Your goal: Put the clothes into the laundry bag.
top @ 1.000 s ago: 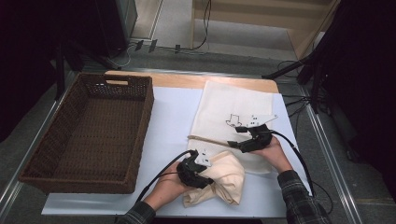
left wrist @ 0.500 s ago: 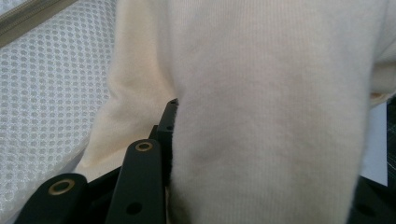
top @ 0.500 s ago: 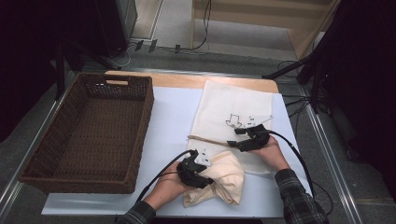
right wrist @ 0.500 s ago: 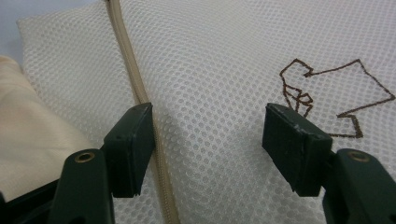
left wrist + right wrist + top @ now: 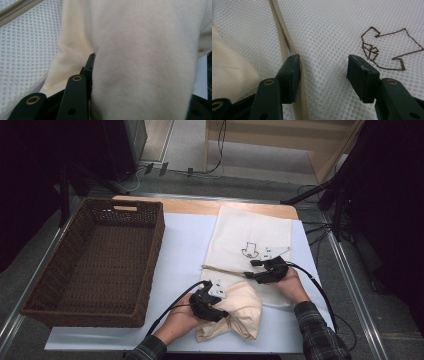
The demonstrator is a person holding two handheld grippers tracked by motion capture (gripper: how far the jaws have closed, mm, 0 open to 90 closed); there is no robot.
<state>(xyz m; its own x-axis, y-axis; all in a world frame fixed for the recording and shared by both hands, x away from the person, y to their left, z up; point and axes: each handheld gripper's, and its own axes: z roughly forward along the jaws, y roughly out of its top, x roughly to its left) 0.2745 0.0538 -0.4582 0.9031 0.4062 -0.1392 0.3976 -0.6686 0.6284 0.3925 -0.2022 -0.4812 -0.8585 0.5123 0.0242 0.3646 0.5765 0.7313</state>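
- The cream knit garment point(image 5: 240, 312) lay bunched at the near edge of the table, its upper part touching the near end of the white mesh laundry bag point(image 5: 252, 232), which was spread flat on the pale sheet point(image 5: 187, 245) to the right of the wicker basket point(image 5: 95, 262)
- My left gripper point(image 5: 212, 302) held a thick fold of the garment; in the left gripper view the knit point(image 5: 140, 57) bulged between the jaws and pressed against them, so I read that as a firm hold
- My right gripper point(image 5: 323, 66) sat on the bag with its jaws half apart and had just been closing; mesh and the tan zipper point(image 5: 287, 42) ran between them, one pad right on the zipper line, the other on bare mesh, not yet pinching
- I judged the step to be getting the bag mouth open so the garment could go in
- The next move called for the right jaws to finish pinching one layer at the zipper edge and lift it, then the left to feed the knit under
- I could not tell whether the zipper was undone, nor where its slider sat
- The far jaw of the left gripper was buried behind the knit
- The brown stitched figure point(image 5: 387, 47) on the bag was too loose an outline to name
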